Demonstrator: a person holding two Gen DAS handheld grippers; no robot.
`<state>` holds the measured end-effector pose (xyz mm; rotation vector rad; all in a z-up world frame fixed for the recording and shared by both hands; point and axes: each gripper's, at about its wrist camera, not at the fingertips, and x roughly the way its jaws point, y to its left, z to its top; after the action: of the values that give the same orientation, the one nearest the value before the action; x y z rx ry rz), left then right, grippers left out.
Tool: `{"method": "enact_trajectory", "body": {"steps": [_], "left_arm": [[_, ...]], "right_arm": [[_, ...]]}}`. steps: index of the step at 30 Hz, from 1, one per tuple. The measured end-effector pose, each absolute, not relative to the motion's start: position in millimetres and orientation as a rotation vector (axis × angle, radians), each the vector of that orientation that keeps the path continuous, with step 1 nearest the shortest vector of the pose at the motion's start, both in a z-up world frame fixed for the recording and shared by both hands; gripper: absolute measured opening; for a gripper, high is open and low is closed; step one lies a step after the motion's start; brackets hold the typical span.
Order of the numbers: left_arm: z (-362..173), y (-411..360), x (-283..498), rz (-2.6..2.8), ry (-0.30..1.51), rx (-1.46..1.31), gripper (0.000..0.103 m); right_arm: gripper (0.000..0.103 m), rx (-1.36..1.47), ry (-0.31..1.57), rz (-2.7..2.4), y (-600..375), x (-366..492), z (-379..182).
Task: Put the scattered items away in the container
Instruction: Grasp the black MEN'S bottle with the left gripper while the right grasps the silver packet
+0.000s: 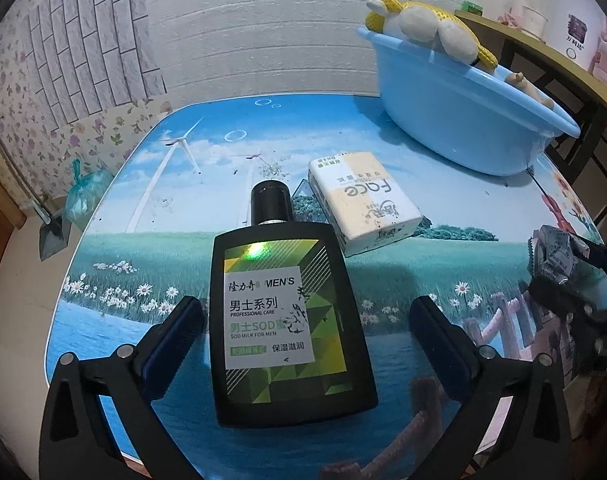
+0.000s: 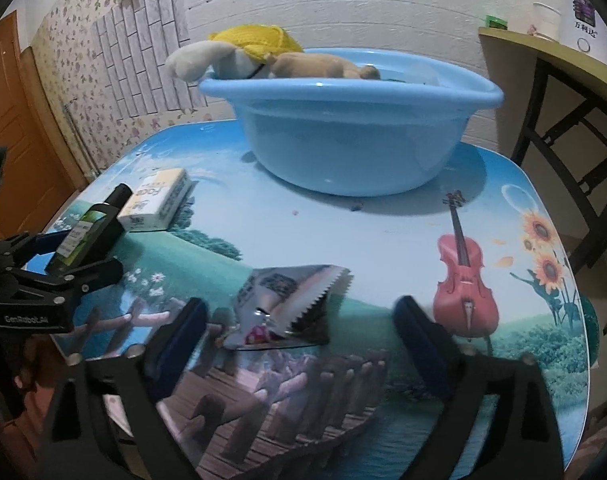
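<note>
Left wrist view first: left gripper (image 1: 305,322) spread wide, holding nothing, with the black lotion bottle (image 1: 289,320) lying flat between its fingers, cap pointing away, pads clear of both sides. Over on the right, right gripper (image 2: 299,322) is equally wide and empty, the crinkled foil sachet (image 2: 281,308) lying between its fingers. Blue basin (image 2: 343,96) sits well ahead of both. Best play, I'd say: drop lower, centre each item, squeeze the bottle's flanks squarely, pinch the sachet's body.

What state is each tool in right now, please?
Left tool: open, astride the bottle, not gripping.
Right tool: open, around the packet, not gripping.
</note>
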<state>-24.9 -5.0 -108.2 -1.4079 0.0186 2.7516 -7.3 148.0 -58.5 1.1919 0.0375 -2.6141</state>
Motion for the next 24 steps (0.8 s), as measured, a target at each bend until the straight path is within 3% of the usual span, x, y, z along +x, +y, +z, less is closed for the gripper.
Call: {"method": "enact_trajectory", "body": {"steps": [13,15,17,20,24], "left_arm": [[-109,-7,-23,2.761,0.023,-1.361,0.101],[-107,-8,-21,2.771,0.021,-1.346,0.090],[-106,-8,-20,2.780,0.027,-1.333,0.079],[-103,-12,-19,2.787,0.013,-1.325,0.063],[-104,-12,-19,2.774,0.025,-1.321,0.063]], "right_arm": [[0.101,1.228,0.100,-2.671,146,-4,-60],[0.089,1.206,0.110,-2.654,144,-3,-57],[0.055,1.172,0.120,-2.628,142,0,-55],[0.051,1.166,0.121,-2.617,141,2,-54],[0.049,1.172,0.085,-2.585,142,1,-51]]}}
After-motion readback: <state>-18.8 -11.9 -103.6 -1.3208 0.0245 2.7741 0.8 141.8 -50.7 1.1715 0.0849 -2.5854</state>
